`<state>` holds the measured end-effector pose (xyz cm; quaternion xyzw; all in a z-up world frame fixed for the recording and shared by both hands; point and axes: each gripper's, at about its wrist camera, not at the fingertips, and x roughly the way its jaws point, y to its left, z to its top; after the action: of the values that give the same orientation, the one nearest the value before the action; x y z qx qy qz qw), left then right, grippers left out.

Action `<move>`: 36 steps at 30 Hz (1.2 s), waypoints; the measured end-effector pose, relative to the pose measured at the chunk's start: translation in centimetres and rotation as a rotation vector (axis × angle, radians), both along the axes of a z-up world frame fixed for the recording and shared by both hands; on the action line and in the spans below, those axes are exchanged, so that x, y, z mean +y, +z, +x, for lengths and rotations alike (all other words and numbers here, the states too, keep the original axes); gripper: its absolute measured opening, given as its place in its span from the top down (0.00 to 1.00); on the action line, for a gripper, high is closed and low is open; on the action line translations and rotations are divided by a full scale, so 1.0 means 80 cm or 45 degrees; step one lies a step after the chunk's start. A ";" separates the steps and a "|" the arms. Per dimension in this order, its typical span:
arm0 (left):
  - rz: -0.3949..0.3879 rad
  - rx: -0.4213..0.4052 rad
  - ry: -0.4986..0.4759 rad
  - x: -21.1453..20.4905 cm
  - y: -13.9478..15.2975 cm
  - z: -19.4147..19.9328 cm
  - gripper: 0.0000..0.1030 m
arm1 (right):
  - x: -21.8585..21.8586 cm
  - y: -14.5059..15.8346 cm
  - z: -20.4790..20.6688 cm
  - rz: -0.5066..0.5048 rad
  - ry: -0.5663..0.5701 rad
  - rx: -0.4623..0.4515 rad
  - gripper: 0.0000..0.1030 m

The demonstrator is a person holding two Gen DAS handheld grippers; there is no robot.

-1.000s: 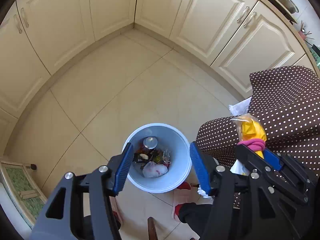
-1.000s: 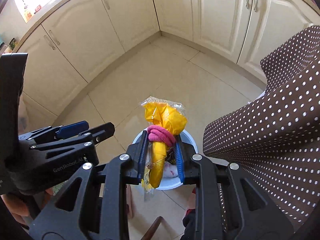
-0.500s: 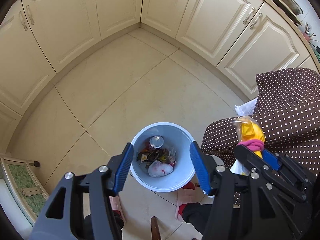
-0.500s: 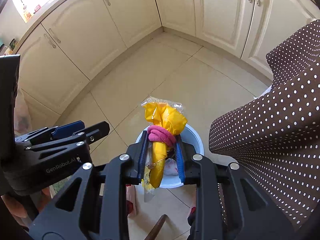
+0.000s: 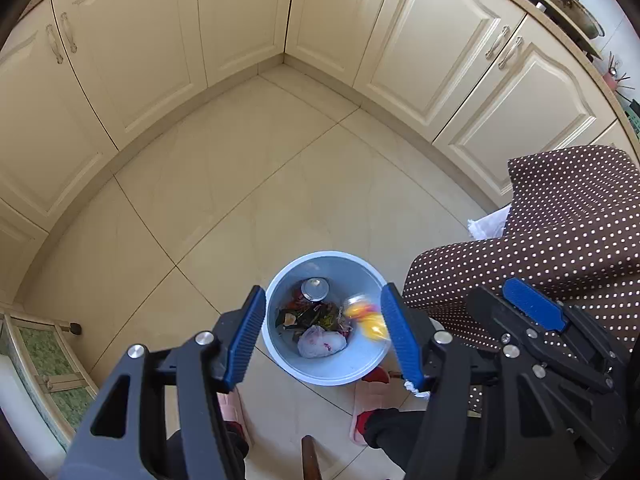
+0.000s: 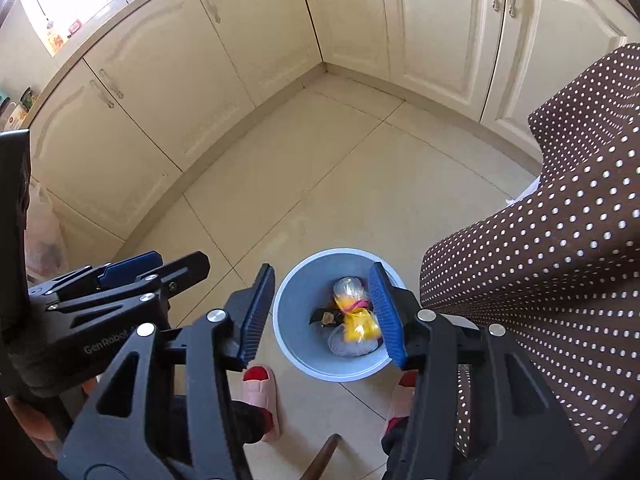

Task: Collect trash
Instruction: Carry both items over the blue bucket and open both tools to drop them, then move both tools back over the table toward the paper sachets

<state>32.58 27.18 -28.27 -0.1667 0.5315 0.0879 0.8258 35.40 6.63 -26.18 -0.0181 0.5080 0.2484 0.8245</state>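
A light blue trash bin stands on the tiled floor below both grippers; it also shows in the right wrist view. A yellow plastic bag with a pink band is inside the bin, blurred in the left wrist view. It lies among a white wad, a can and dark wrappers. My right gripper is open and empty, high above the bin. My left gripper is open and empty, also above the bin.
A table with a brown dotted cloth is close on the right, also in the right wrist view. Cream cabinets line the far corner. The person's pink slippers stand by the bin. A white paper lies under the cloth edge.
My right gripper has opened and let go of the yellow bag, which has dropped into the bin. Both grippers have shifted slightly over the bin.
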 end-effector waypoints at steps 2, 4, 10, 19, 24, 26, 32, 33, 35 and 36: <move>0.001 -0.016 -0.006 -0.003 0.010 -0.003 0.43 | -0.005 0.009 -0.002 0.005 -0.005 -0.015 0.53; 0.010 -0.034 -0.014 -0.010 0.022 -0.005 0.43 | -0.015 0.020 -0.004 0.011 -0.018 -0.040 0.53; 0.029 -0.126 -0.055 -0.041 0.076 -0.016 0.43 | -0.053 0.069 -0.017 0.050 -0.050 -0.133 0.53; 0.068 -0.361 -0.238 -0.164 0.195 -0.026 0.37 | -0.172 0.180 -0.053 0.108 -0.141 -0.369 0.53; 0.089 -0.425 -0.396 -0.262 0.235 -0.022 0.35 | -0.275 0.227 -0.068 0.107 -0.249 -0.466 0.53; 0.078 -0.439 -0.469 -0.309 0.247 -0.012 0.35 | -0.322 0.237 -0.070 0.077 -0.322 -0.496 0.53; 0.038 -0.394 -0.645 -0.435 0.247 0.019 0.35 | -0.461 0.242 -0.064 -0.012 -0.562 -0.512 0.53; 0.020 -0.380 -0.679 -0.458 0.244 0.027 0.35 | -0.480 0.240 -0.063 -0.018 -0.592 -0.507 0.53; 0.002 -0.344 -0.710 -0.493 0.237 0.041 0.35 | -0.519 0.235 -0.066 -0.026 -0.662 -0.498 0.53; -0.012 -0.331 -0.728 -0.510 0.232 0.046 0.35 | -0.535 0.231 -0.066 -0.026 -0.685 -0.490 0.53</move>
<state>36.25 -13.59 -9.67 -0.0239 0.4474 -0.1724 0.8772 30.16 -36.15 -7.68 0.0619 0.3320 0.0085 0.9412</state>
